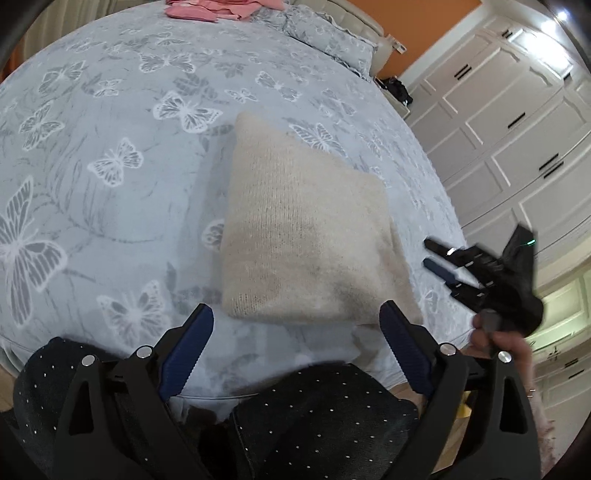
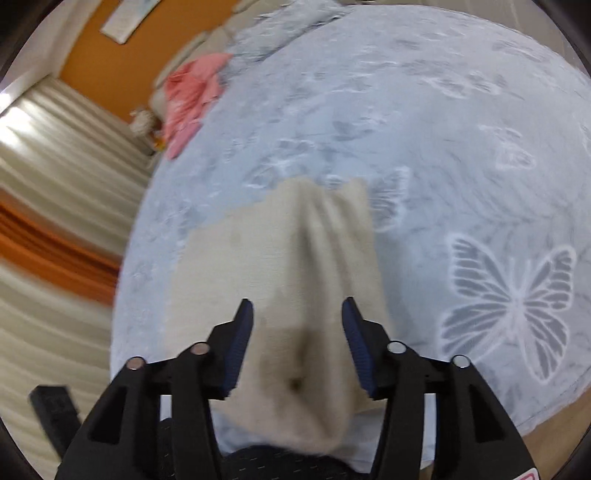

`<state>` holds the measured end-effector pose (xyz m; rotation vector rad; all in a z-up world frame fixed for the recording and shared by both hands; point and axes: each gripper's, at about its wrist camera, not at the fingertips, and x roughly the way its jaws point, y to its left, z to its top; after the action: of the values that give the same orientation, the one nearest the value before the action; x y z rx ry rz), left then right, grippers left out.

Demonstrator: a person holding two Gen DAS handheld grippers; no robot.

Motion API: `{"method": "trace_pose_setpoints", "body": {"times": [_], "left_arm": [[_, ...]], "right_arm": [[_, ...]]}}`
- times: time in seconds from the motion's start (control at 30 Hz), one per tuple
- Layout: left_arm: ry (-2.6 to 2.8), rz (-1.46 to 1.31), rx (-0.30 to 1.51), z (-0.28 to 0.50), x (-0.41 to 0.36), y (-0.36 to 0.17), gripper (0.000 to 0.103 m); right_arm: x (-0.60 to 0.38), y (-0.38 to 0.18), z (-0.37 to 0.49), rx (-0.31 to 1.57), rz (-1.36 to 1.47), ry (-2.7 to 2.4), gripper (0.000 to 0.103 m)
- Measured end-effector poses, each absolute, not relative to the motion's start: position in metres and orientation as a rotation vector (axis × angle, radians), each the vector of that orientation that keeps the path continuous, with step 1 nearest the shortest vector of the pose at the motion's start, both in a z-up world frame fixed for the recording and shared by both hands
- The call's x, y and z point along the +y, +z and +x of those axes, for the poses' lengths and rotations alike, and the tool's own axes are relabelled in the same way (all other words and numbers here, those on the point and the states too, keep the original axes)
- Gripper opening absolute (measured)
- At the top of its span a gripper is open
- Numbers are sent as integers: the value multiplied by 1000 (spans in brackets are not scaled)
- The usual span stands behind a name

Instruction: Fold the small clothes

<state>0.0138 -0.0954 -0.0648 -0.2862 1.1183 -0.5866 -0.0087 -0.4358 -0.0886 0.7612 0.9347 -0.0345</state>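
Both tools, left tool (image 1: 295, 343) and right tool (image 2: 297, 343), hang wide open and empty over the folded cream knit sweater (image 1: 306, 236) near the bed (image 1: 110, 147) edge, so a careless nudge could undo its fold.

I see even indoor light in both views, with bright ceiling glare (image 1: 554, 22) at the left view's top right. The right view is motion-blurred throughout, worst at the curtain (image 2: 66, 192). Fisheye distortion bows the bed (image 1: 110, 155), and dark vignetting rings each frame.
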Motion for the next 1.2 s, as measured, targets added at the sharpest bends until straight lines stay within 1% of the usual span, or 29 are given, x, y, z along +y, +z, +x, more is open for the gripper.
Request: {"method": "trace_pose_setpoints", "body": {"times": [0.03,0.07,0.1,0.17,0.23,0.27,0.37,0.4,0.43,0.5,0.53,0.57,0.63,0.67,0.7,0.77,0.83,0.87,0.9,0.97,1.0,1.07,1.1,1.13,1.17,1.2], "left_arm": [[-586,-284,1128,15,-97,-67,89],[-577,-285,1141,15,-100,-69,89],[-572,-291,1149,16,-100,-71,89],[-572,-309,1153,14,-102,-70,89],[-577,-297,1144,12,-103,-67,89],[-578,-283,1141,11,-104,-65,89],[-575,-247,1131,10,-101,-65,89],[-570,-248,1132,11,-98,-66,89],[-567,-252,1135,12,-97,-68,89],[-552,-261,1157,17,-97,-75,89],[-544,-269,1174,19,-98,-79,89],[-542,-287,1189,22,-99,-83,89],[-543,-300,1187,23,-103,-82,89],[-544,-294,1176,23,-105,-80,89],[-544,-284,1169,23,-107,-79,89],[-552,-260,1170,23,-112,-79,89],[-549,-236,1178,23,-115,-81,89],[-550,-227,1185,23,-117,-82,89],[-552,-227,1186,23,-117,-82,89],[-554,-232,1184,22,-116,-84,89],[-554,-228,1187,21,-116,-86,89],[-547,-221,1200,19,-117,-90,89],[-544,-217,1207,18,-118,-92,89],[-545,-211,1208,17,-119,-94,89],[-544,-188,1201,16,-121,-95,89],[-537,-166,1196,15,-122,-95,89]], "right_arm": [[-431,-88,-1,954,754,-10,51],[-425,-91,8,982,740,10,55],[-420,-96,15,1008,726,13,62],[-411,-113,31,1079,703,7,63],[-408,-133,39,1135,718,45,12],[-409,-132,42,1132,719,55,11],[-424,-87,33,957,706,36,10],[-430,-81,29,929,713,33,10],[-435,-81,27,922,705,24,10],[-440,-111,31,1039,628,-41,10],[-437,-139,34,1138,601,-44,10],[-435,-151,34,1165,607,-29,11],[-433,-144,29,1107,620,-30,15],[-433,-136,25,1078,643,-32,20],[-434,-127,21,1043,670,-43,23],[-435,-111,8,987,686,-69,23],[-434,-103,-6,977,707,-80,34],[-431,-102,-17,982,725,-81,43],[-430,-102,-28,990,742,-76,48],[-419,-113,-49,1030,790,-45,51],[-420,-117,-53,1046,806,-34,55],[-412,-130,-57,1078,805,-29,57],[-408,-136,-56,1090,778,-33,53],[-405,-137,-56,1096,759,-39,43],[-405,-138,-53,1109,739,-50,10],[-408,-137,-51,1110,739,-57,11]]}}
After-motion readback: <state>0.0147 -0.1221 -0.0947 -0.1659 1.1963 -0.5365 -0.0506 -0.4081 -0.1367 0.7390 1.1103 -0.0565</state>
